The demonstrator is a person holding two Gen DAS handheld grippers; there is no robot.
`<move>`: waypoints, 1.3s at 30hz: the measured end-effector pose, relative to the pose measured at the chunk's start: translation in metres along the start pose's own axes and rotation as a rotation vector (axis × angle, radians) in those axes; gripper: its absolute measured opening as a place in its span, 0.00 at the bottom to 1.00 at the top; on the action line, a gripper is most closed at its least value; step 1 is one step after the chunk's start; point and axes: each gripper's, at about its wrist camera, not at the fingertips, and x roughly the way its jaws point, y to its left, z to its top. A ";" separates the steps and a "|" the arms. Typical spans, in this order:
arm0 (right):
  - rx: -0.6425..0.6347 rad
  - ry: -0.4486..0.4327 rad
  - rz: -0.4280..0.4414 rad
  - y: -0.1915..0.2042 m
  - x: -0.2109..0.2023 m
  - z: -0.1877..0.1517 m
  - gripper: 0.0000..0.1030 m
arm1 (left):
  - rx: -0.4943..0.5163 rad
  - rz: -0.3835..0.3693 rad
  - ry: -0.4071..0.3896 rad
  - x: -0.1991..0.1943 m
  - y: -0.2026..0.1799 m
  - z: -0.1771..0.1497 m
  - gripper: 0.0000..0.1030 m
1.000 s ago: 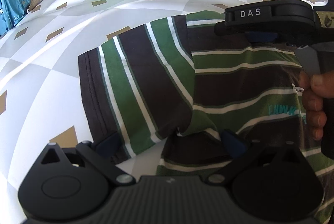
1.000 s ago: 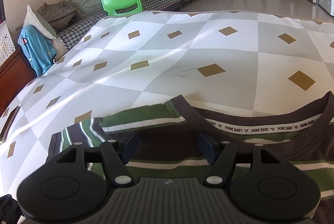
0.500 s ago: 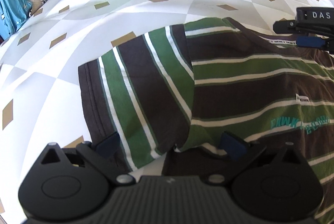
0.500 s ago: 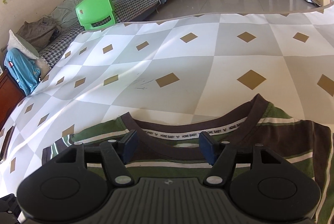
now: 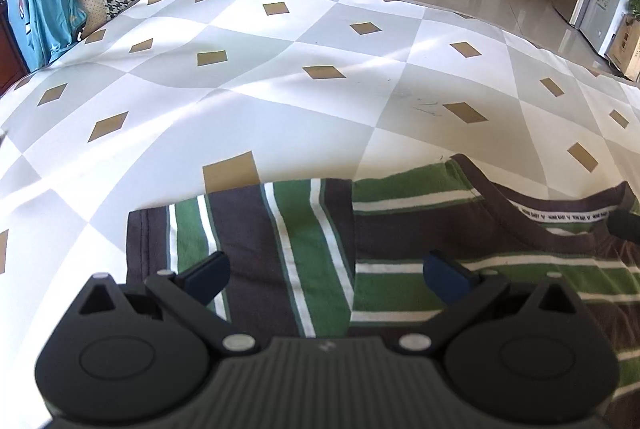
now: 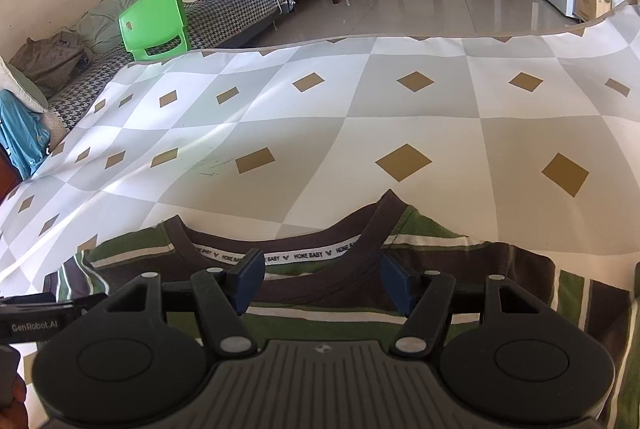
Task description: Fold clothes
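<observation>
Both tools have slid toward the collar of the striped shirt (image 5: pixel 420 229), which lies flat on the table's near edge; left tool (image 5: pixel 326 271) wide over the sleeve, right tool (image 6: pixel 320 279) wide, empty, straddling the neckline

The striped shirt (image 5: pixel 400 221) is soft matt knit cloth with a ribbed collar and a woven printed neck tape. The surface (image 5: pixel 280 89) wears a smooth, slightly rumpled cloth cover. Each tool (image 6: pixel 320 279) is matt black plastic, ribbed at the base, with blue pads (image 6: pixel 248 279) and shiny metal pins. The green chair (image 6: pixel 154 23) is glossy plastic; the floor (image 6: pixel 440 9) is polished tile.
</observation>
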 end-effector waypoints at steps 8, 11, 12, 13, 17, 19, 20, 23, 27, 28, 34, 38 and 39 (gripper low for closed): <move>-0.026 0.015 -0.043 -0.021 0.002 -0.005 0.62 | -0.037 0.054 -0.007 0.023 0.008 0.010 1.00; -0.040 0.021 -0.048 -0.022 0.005 -0.006 0.62 | -0.055 0.065 0.004 0.038 0.013 0.012 1.00; -0.047 0.024 -0.050 -0.022 0.007 -0.006 0.62 | -0.059 0.069 0.006 0.042 0.014 0.012 1.00; -0.052 0.027 -0.055 -0.022 0.009 -0.007 0.62 | -0.051 0.075 -0.002 0.043 0.013 0.013 1.00; -0.030 0.038 -0.124 -0.029 0.017 -0.008 0.62 | -0.037 0.095 -0.016 0.047 0.010 0.017 1.00; -0.024 0.035 -0.163 -0.032 0.020 -0.007 0.62 | -0.048 0.101 -0.007 0.048 0.009 0.019 1.00; -0.029 0.031 -0.185 -0.032 0.021 -0.007 0.62 | -0.048 0.102 -0.008 0.048 0.009 0.019 1.00; -0.027 0.003 -0.225 -0.035 0.024 -0.007 0.63 | -0.037 0.094 -0.016 0.048 0.009 0.018 1.00; -0.004 -0.009 -0.267 -0.036 0.027 -0.005 0.64 | -0.061 0.084 0.001 0.049 0.013 0.018 1.00; 0.006 -0.003 -0.276 -0.036 0.027 -0.004 0.64 | -0.064 0.086 0.004 0.048 0.013 0.018 1.00; 0.001 0.028 -0.321 -0.032 0.021 0.001 0.64 | -0.039 0.108 0.010 0.041 0.013 0.018 1.00; 0.009 0.040 -0.288 -0.029 0.011 0.003 0.64 | -0.023 0.089 0.004 0.030 0.015 0.021 1.00; 0.014 0.046 -0.270 -0.027 0.009 0.003 0.64 | -0.018 0.081 0.006 0.027 0.016 0.022 1.00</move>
